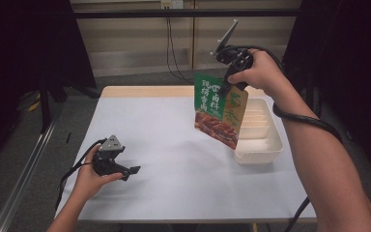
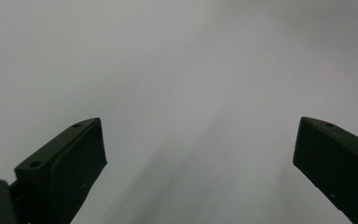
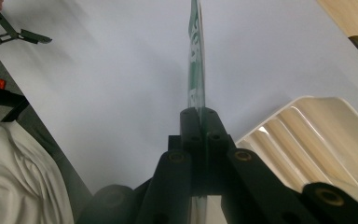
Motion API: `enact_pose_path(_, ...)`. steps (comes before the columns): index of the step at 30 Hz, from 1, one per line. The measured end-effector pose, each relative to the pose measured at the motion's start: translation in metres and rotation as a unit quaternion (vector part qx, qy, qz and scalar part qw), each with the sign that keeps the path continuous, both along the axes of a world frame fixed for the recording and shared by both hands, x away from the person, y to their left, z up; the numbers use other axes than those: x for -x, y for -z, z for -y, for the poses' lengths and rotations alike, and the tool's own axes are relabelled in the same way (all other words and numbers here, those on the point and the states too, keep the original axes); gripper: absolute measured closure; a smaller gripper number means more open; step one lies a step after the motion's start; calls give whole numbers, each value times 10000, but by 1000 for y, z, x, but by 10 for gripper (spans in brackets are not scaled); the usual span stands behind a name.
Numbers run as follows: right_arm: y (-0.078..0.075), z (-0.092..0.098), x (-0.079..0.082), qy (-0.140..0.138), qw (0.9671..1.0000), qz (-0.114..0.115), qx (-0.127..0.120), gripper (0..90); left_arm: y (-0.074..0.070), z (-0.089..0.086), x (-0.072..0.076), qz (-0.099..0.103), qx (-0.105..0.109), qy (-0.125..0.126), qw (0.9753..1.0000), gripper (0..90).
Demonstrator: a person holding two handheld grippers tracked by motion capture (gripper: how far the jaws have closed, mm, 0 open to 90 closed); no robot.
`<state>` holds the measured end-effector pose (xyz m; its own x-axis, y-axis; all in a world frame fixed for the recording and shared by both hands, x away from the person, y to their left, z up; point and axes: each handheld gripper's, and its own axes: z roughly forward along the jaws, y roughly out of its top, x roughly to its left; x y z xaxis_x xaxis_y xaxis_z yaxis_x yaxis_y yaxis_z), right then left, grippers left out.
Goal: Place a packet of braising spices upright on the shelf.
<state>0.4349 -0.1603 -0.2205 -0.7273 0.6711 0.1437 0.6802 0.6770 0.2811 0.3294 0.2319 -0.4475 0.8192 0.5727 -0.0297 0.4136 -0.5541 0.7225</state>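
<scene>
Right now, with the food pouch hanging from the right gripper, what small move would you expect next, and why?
Probably a short carry rightward and down, to lower the pouch into the white tray. The right gripper is shut on the pouch's top edge, holding it in the air beside the tray's left rim, and the tray looks empty. The left gripper rests open near the table, holding nothing.

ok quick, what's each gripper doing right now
left gripper: jaws open, holding nothing, low over the table.
right gripper: jaws closed on the top edge of the snack pouch, which hangs beside the white tray.

Bright tabletop, dark surroundings, soft blur
</scene>
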Motion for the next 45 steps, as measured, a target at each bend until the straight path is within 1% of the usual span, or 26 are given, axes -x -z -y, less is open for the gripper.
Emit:
enact_pose_path(3, -2, 3, 1, 19, 10000, -32, 23, 900, 0, 0, 0, -16, 10, -10, 10000, 20)
enact_pose_path(5, -3, 6, 2, -36, 10000, -35, 28, 900, 0, 0, 0, -15, 15, -13, 10000, 20)
enact_pose_path(6, -3, 7, 3, 18, 10000, -56, 25, 900, 0, 0, 0, -4, 4, -3, 10000, 20)
enact_pose_path(9, -5, 12, 4, -15, 9999, -94, 117, 900, 0, 0, 0, -9, -1, 2, 10000, 20)
enact_pose_path(10, -5, 14, 4, -81, 9999, -78, 93, 900, 0, 0, 0, -5, 14, 0, 10000, 20)
enact_pose_path(11, -6, 15, 5, -7, 10000, -69, 72, 900, 0, 0, 0, -5, 14, 0, 10000, 20)
enact_pose_path(12, -6, 17, 5, -6, 9999, -69, 82, 900, -1, 0, 0, 0, -50, -21, 10000, 20)
enact_pose_path(13, -6, 18, 5, -46, 9999, -61, 81, 900, -1, 0, 0, 0, -50, -21, 10000, 20)
enact_pose_path(15, -8, 21, 6, -7, 9999, -78, 81, 900, -1, 0, 0, 2, -61, -15, 10000, 20)
enact_pose_path(16, -8, 21, 6, -7, 9999, -78, 81, 900, 0, 0, 0, -13, 25, 23, 10000, 20)
enact_pose_path(17, -8, 22, 6, -14, 10000, -44, 75, 900, 0, 0, 0, 6, -60, 55, 10000, 20)
enact_pose_path(18, -10, 24, 7, 25, 9999, -60, 96, 900, 0, 1, 1, 27, -85, 21, 10000, 20)
enact_pose_path(19, -10, 25, 7, 37, 9999, -60, 93, 900, 0, 0, 0, -8, -54, 60, 10000, 20)
enact_pose_path(21, -11, 27, 7, 33, 9999, -51, 100, 900, 0, 0, 0, 0, -48, 55, 10000, 19)
enact_pose_path(23, -12, 29, 8, 20, 9999, -37, 136, 900, -1, 0, 0, 7, -106, 38, 9999, 19)
enact_pose_path(25, -13, 30, 8, 52, 9998, -62, 153, 900, -1, 0, 1, 10, -104, 34, 9999, 19)
enact_pose_path(26, -13, 31, 9, 9, 9999, -46, 134, 900, -1, 0, 1, 9, -101, 38, 9999, 20)
enact_pose_path(27, -14, 33, 9, 23, 9999, -22, 122, 900, -1, 0, 0, -3, -49, 64, 10000, 20)
enact_pose_path(32, -16, 38, 9, 4, 9999, 16, 136, 900, -1, 0, 0, 2, -55, 45, 10000, 20)
enact_pose_path(33, -16, 39, 10, 80, 9999, -11, 102, 900, -1, 0, 1, 15, -91, 39, 10000, 19)
enact_pose_path(35, -17, 43, 11, 49, 9999, 45, 134, 900, -1, 0, 0, 10, -63, 40, 10000, 20)
enact_pose_path(40, -18, 49, 13, 99, 9998, 58, 134, 900, 0, 1, 1, 25, -67, -14, 10000, 20)
enact_pose_path(41, -18, 50, 13, 38, 9999, 52, 152, 900, 0, 1, 1, 25, -67, -14, 10000, 20)
enact_pose_path(42, -18, 50, 13, 38, 9999, 52, 152, 900, 0, 1, 1, -22, -15, 47, 10000, 20)
enact_pose_path(43, -18, 52, 15, 129, 9997, 79, 186, 900, 0, 1, 1, -23, 0, 51, 10000, 20)
enact_pose_path(45, -17, 53, 16, 88, 9999, 48, 136, 900, 0, 1, 1, -20, 4, 45, 10000, 20)
